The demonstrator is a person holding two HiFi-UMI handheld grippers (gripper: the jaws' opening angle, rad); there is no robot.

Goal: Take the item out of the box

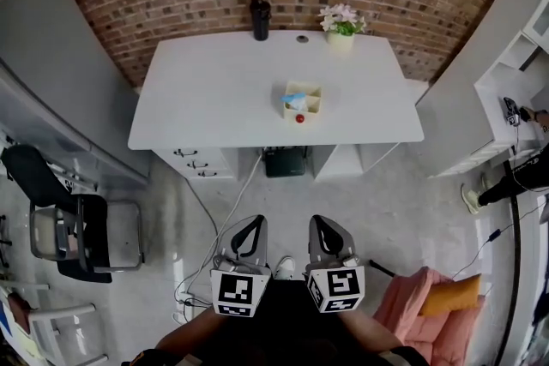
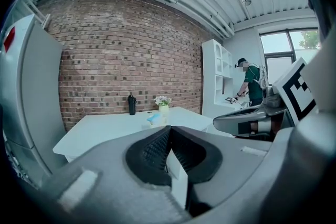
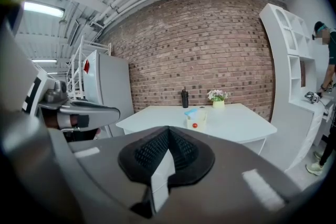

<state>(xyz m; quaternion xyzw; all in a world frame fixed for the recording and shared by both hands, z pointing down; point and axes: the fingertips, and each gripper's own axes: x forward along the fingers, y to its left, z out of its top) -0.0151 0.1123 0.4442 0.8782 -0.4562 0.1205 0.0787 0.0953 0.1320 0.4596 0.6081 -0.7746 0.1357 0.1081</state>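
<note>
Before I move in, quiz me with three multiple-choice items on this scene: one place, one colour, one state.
1. The box stands:
A) on the floor
B) near the middle of the table
C) on a chair

2. The bottle at the table's back edge is:
A) white
B) red
C) black

3. The left hand-held gripper and right hand-held gripper are:
A) shut, empty
B) wide open
C) shut on the box

Answers: B, the head view shows it mid-table; C, it shows black there; A, each gripper view shows jaws together with nothing between.
</note>
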